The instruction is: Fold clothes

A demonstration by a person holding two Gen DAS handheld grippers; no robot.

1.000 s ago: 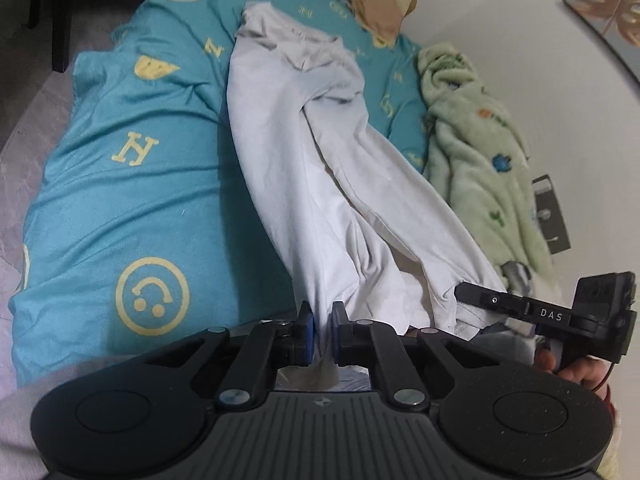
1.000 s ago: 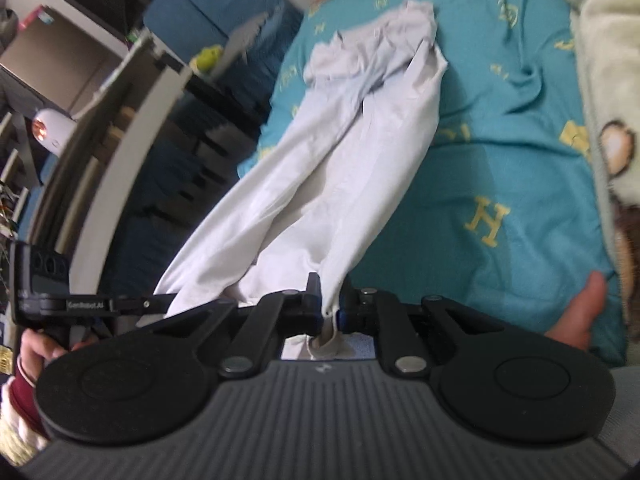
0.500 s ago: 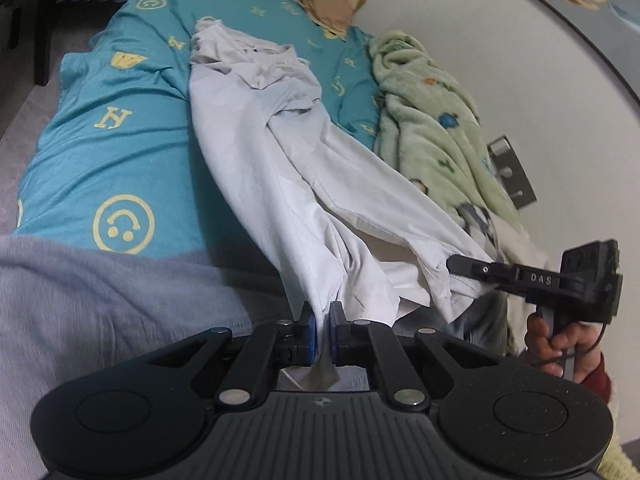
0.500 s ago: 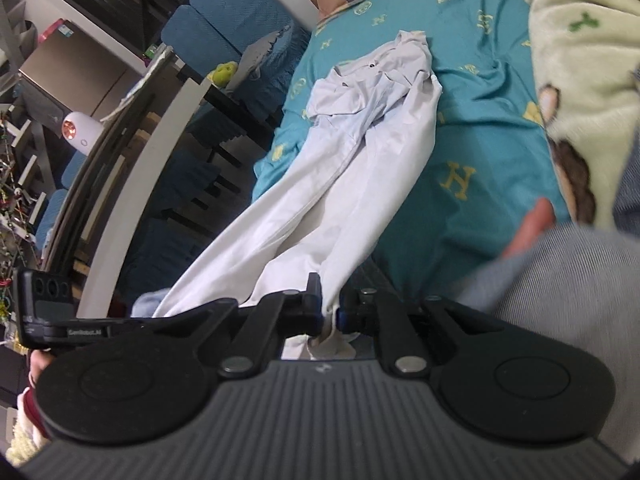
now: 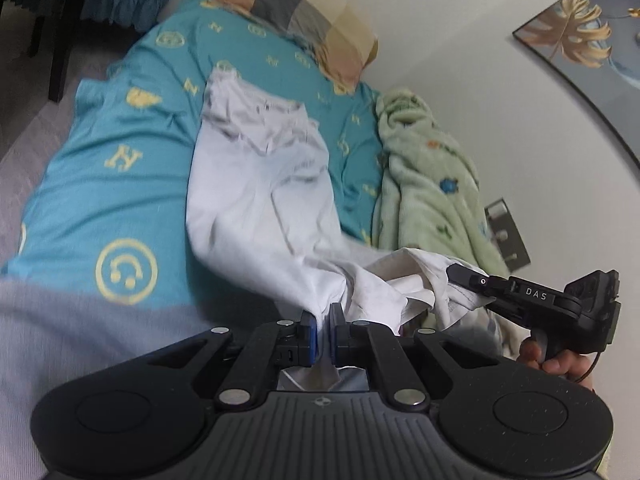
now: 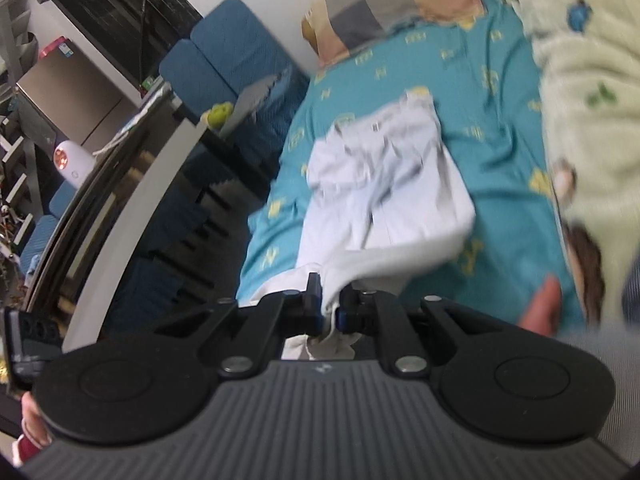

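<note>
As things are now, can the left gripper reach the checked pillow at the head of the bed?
Probably not: the left gripper is shut on the white trousers, and the checked pillow lies well beyond them.

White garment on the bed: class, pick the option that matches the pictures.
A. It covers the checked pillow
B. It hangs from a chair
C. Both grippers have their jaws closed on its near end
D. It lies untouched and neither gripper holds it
C: the left gripper and the right gripper each pinch the white garment, which stretches across the teal bedsheet.
</note>
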